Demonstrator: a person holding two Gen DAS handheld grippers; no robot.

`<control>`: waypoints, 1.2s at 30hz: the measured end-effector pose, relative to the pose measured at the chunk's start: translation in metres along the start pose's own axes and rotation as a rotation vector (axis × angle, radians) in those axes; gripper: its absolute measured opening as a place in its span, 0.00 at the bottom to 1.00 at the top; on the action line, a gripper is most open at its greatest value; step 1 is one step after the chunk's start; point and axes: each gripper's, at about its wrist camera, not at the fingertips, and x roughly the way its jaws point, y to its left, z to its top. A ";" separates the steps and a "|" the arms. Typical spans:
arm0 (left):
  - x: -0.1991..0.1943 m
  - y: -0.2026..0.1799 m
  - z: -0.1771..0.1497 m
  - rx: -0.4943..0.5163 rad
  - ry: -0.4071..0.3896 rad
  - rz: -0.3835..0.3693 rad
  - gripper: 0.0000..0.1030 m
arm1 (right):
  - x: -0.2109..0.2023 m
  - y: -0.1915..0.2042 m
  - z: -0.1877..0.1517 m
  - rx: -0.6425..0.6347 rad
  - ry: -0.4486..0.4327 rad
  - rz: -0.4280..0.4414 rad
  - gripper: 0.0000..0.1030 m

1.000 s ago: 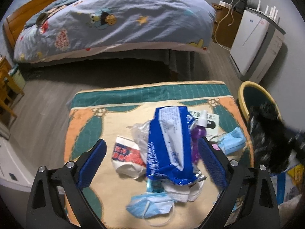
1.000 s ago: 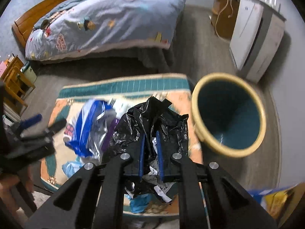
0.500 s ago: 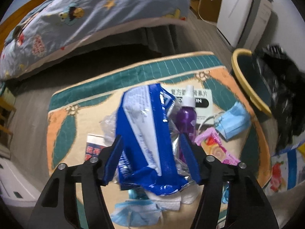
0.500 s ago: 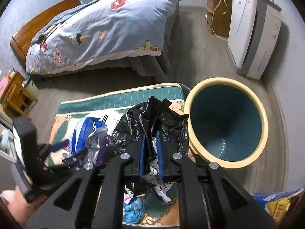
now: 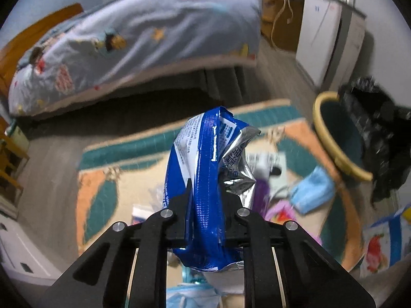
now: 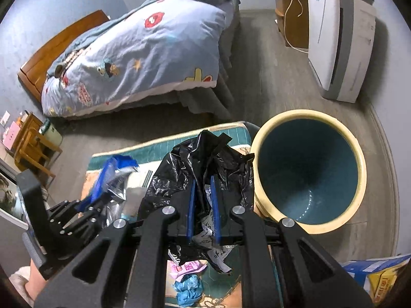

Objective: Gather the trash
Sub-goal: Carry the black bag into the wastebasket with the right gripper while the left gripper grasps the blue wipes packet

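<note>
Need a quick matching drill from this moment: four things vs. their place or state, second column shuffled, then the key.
1. blue snack wrapper
2. black trash bag
3. blue face mask
4. round bin

A. lying on the rug
B. clamped in the right tongs
C. standing on the floor, yellow rim, teal inside
D. clamped in the left tongs

Pairs: 1-D, 2-B, 3-A, 4-C

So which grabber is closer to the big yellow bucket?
Right. The right gripper, clamped on the black bag, sits just beside the bucket. The left gripper, holding the blue wrapper, is farther off, over the mat.
</note>
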 end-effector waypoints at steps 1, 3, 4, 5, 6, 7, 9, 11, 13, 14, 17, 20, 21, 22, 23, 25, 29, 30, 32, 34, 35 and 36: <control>-0.008 -0.001 0.005 -0.005 -0.031 -0.001 0.16 | -0.002 -0.001 0.001 0.003 -0.008 0.002 0.11; -0.023 -0.002 0.013 -0.026 -0.075 -0.029 0.16 | -0.010 -0.004 0.006 0.010 -0.033 0.004 0.11; -0.027 -0.004 0.016 -0.034 -0.088 -0.044 0.16 | -0.014 -0.008 0.009 0.015 -0.051 0.000 0.11; -0.033 -0.007 0.021 -0.037 -0.105 -0.057 0.16 | -0.019 -0.012 0.012 0.020 -0.068 -0.008 0.11; -0.040 -0.013 0.027 -0.031 -0.127 -0.074 0.16 | -0.022 -0.015 0.014 0.024 -0.080 -0.016 0.11; -0.043 -0.018 0.032 -0.024 -0.140 -0.083 0.16 | -0.025 -0.021 0.017 0.031 -0.095 -0.031 0.11; -0.051 -0.029 0.041 -0.005 -0.172 -0.109 0.16 | -0.029 -0.034 0.023 0.055 -0.113 -0.051 0.11; -0.055 -0.047 0.052 0.028 -0.195 -0.140 0.16 | -0.032 -0.049 0.027 0.086 -0.129 -0.064 0.11; -0.054 -0.063 0.059 0.059 -0.203 -0.163 0.16 | -0.034 -0.068 0.031 0.118 -0.146 -0.087 0.11; -0.053 -0.071 0.062 0.072 -0.204 -0.174 0.16 | -0.035 -0.077 0.032 0.130 -0.152 -0.103 0.11; -0.046 -0.098 0.072 0.104 -0.200 -0.230 0.16 | -0.033 -0.099 0.035 0.155 -0.161 -0.142 0.11; -0.034 -0.119 0.076 0.130 -0.186 -0.270 0.16 | -0.029 -0.117 0.036 0.167 -0.158 -0.184 0.11; -0.029 -0.129 0.076 0.140 -0.184 -0.288 0.16 | -0.027 -0.126 0.036 0.180 -0.153 -0.196 0.11; -0.024 -0.134 0.075 0.145 -0.180 -0.298 0.16 | -0.025 -0.133 0.035 0.194 -0.146 -0.203 0.11; -0.018 -0.140 0.075 0.151 -0.173 -0.307 0.16 | -0.023 -0.139 0.034 0.206 -0.138 -0.210 0.11; -0.007 -0.151 0.073 0.160 -0.154 -0.324 0.16 | -0.017 -0.153 0.032 0.226 -0.120 -0.234 0.11; 0.011 -0.172 0.066 0.198 -0.120 -0.342 0.16 | -0.009 -0.176 0.028 0.266 -0.089 -0.255 0.11; 0.016 -0.178 0.065 0.210 -0.111 -0.346 0.16 | -0.005 -0.181 0.027 0.278 -0.077 -0.258 0.11; 0.024 -0.190 0.062 0.235 -0.097 -0.351 0.16 | 0.000 -0.189 0.025 0.298 -0.058 -0.265 0.11; 0.033 -0.202 0.061 0.257 -0.090 -0.354 0.16 | 0.002 -0.195 0.022 0.314 -0.047 -0.264 0.11; 0.037 -0.206 0.060 0.265 -0.086 -0.357 0.16 | 0.004 -0.197 0.021 0.323 -0.039 -0.267 0.11; 0.041 -0.211 0.059 0.273 -0.081 -0.358 0.16 | 0.006 -0.199 0.022 0.328 -0.036 -0.269 0.11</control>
